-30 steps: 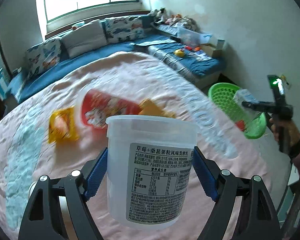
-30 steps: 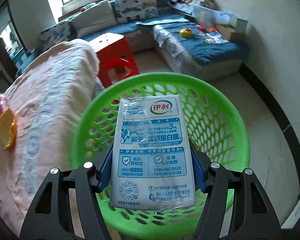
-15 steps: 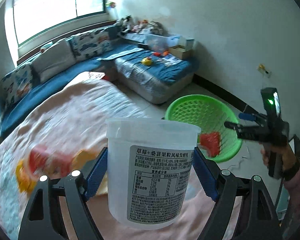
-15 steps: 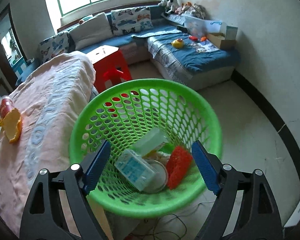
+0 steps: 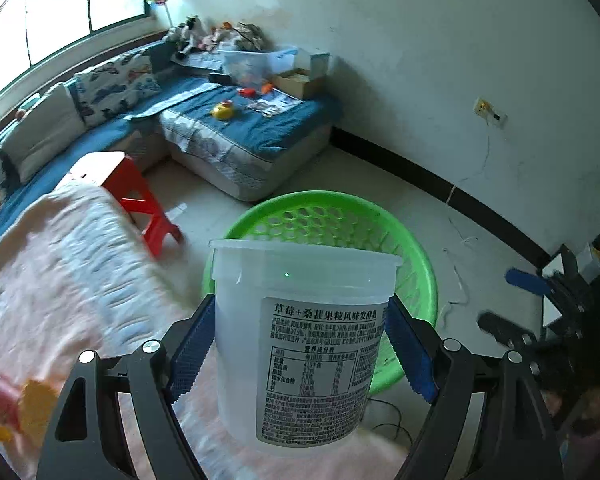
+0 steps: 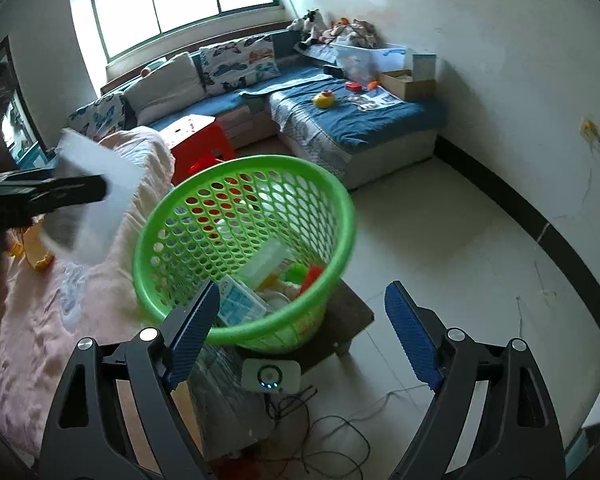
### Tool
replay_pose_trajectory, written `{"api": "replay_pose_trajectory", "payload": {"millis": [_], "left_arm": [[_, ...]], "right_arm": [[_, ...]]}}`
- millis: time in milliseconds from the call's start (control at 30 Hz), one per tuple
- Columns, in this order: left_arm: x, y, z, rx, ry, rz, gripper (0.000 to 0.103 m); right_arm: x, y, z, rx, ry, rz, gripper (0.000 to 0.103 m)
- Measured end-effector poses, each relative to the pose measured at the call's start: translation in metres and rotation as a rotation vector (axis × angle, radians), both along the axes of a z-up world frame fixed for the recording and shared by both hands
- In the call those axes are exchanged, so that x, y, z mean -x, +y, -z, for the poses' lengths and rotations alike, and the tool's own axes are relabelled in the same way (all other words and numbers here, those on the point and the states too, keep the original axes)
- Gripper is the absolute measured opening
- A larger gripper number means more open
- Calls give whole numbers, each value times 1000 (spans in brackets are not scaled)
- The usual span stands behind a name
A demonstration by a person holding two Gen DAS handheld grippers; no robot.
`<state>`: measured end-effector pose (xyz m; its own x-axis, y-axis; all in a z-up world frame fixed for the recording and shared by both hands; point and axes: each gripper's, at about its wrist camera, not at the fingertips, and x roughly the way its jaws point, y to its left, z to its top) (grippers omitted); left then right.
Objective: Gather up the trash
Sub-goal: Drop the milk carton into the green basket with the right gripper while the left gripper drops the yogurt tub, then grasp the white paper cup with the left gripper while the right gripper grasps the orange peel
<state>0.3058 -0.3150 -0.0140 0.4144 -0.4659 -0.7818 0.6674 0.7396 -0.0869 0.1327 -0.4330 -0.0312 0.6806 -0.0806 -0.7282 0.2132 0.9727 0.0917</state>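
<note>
My left gripper is shut on a translucent white plastic cup with a printed label, held upright in front of the green mesh basket. In the right wrist view the cup appears blurred at the left, beside the basket. My right gripper is open and empty, just in front of and above the basket's near rim. The basket holds a milk carton, a pale box and red and green scraps.
The basket stands on a small dark stool beside the pink-covered table. Red and yellow wrappers lie on the table. A red stool, blue sofas, floor cables and a white device surround it.
My right gripper opened and dropped the milk carton into the basket, then drew back. My left gripper swung right with the cup, from over the table toward the basket.
</note>
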Motion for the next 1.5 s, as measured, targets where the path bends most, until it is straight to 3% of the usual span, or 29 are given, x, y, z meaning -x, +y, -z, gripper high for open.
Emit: {"api": "replay_pose_trajectory", "payload": {"millis": [267, 500, 700, 1033, 1200, 1500], "left_arm": [[-8, -50, 14, 16, 47, 20, 81], [0, -47, 8, 76, 62, 46, 83], [11, -1, -1, 86, 42, -3, 83], [35, 111, -14, 70, -15, -193, 83], [48, 161, -19, 34, -67, -313, 83], [63, 261, -17, -11, -71, -530, 83]], "right_arm": [[25, -11, 7, -33, 4, 39, 84], [30, -5, 10, -40, 7, 27, 84], [26, 7, 3, -36, -7, -9, 84], [7, 56, -18, -27, -44, -144, 85], [-21, 105, -25, -23, -44, -281, 85], [-63, 189, -25, -26, -34, -489, 87]]}}
